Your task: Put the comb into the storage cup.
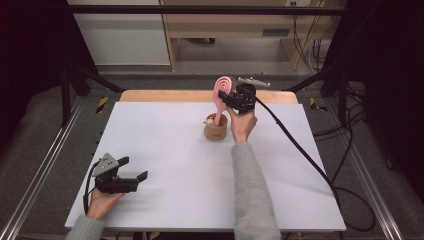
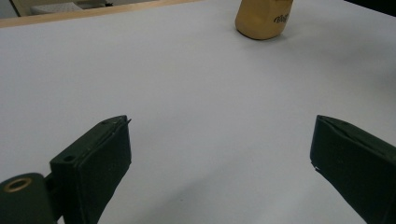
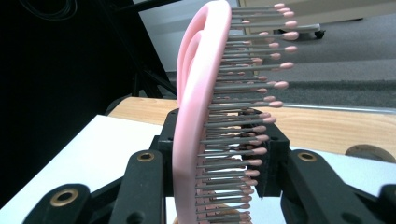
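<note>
- The left gripper (image 1: 134,176) hovers near the desk's (image 1: 165,150) front-left corner, jaws wide and empty.
- A wooden cup (image 1: 215,127) stands right of the desk's centre, toward the far edge.
- The right gripper (image 1: 226,96) clamps a pink hairbrush (image 1: 220,95) by its head, handle down in the cup; it looks light, stiff plastic with springy bristles, better gripped across the frame.
</note>
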`<state>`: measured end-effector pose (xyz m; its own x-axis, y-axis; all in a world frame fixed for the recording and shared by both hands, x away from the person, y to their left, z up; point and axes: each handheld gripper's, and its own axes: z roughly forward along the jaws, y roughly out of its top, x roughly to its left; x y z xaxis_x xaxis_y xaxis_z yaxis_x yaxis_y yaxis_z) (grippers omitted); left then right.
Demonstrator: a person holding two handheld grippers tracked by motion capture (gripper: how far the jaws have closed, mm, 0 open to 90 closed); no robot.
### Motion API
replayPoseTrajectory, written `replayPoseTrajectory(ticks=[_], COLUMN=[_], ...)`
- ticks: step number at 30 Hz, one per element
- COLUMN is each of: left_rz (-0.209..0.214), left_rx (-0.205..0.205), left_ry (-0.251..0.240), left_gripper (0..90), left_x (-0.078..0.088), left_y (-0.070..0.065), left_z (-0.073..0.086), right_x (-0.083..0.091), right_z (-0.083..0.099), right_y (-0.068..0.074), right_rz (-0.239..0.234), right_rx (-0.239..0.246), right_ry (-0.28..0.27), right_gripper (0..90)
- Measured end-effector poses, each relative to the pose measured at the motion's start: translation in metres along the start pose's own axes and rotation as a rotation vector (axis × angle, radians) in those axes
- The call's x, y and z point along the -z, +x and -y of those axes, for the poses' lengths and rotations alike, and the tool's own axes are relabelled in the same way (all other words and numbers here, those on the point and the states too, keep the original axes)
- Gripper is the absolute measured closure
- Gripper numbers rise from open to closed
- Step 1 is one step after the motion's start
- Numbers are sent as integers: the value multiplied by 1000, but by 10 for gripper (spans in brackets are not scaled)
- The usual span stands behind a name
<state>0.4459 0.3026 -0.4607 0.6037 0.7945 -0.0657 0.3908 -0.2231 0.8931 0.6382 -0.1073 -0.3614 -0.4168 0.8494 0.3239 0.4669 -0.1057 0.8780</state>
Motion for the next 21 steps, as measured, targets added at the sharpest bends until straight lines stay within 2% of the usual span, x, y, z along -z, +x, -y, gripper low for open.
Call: replayPoseTrajectory(ticks=[6,10,16,21], left_rz=[0,1,-1,-1], left_rx=[0,0,-2,-2], left_ry=[2,2,5,6], left_gripper=[50,49,50,50], left_x=[0,0,-1,-2], left_y=[0,0,-1,-1], left_z=[0,0,0,0], right_x=[2,4,10,12], right_z=[4,7,10,16], right_y=[-5,-9,-17,-22], right_rz=[0,2,42,81], right_rx=[-12,-2,34,91], right_ry=[-9,-22,-35,-32], right_gripper=[626,620,589,533])
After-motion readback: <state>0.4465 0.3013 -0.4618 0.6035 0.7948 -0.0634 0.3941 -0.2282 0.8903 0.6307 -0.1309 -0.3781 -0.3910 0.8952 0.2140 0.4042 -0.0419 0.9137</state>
